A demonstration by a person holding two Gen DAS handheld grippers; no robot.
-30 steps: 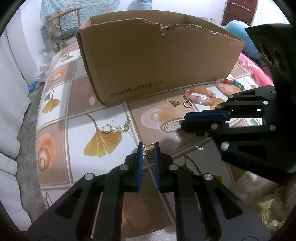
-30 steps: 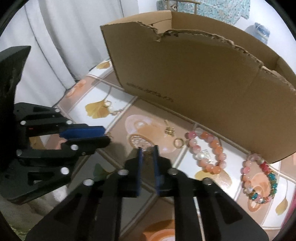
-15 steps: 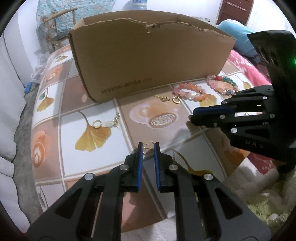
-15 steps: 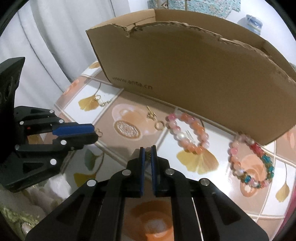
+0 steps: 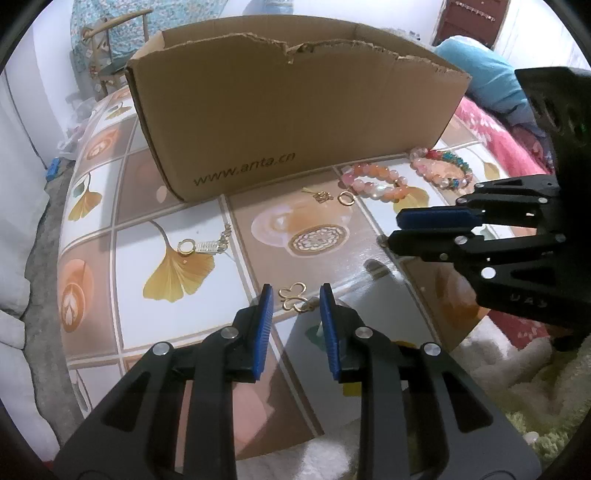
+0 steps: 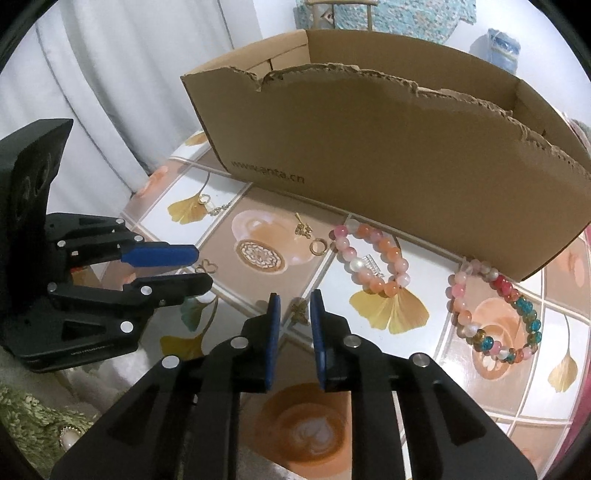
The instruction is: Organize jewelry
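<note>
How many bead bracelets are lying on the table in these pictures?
2. The pink and orange bracelet lies before the cardboard box; the multicolour bracelet lies to its right, near the box corner. Others may be hidden inside the box.

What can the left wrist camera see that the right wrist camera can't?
Only the left wrist view shows the blue pillow and the dark cupboard behind it. Only the right wrist view shows the tiny gold charm lying between the jaws of the right gripper, which have just been opening and do not press on it. Both show the cardboard box, the orange bracelet, the colourful bracelet and the gold ring.
</note>
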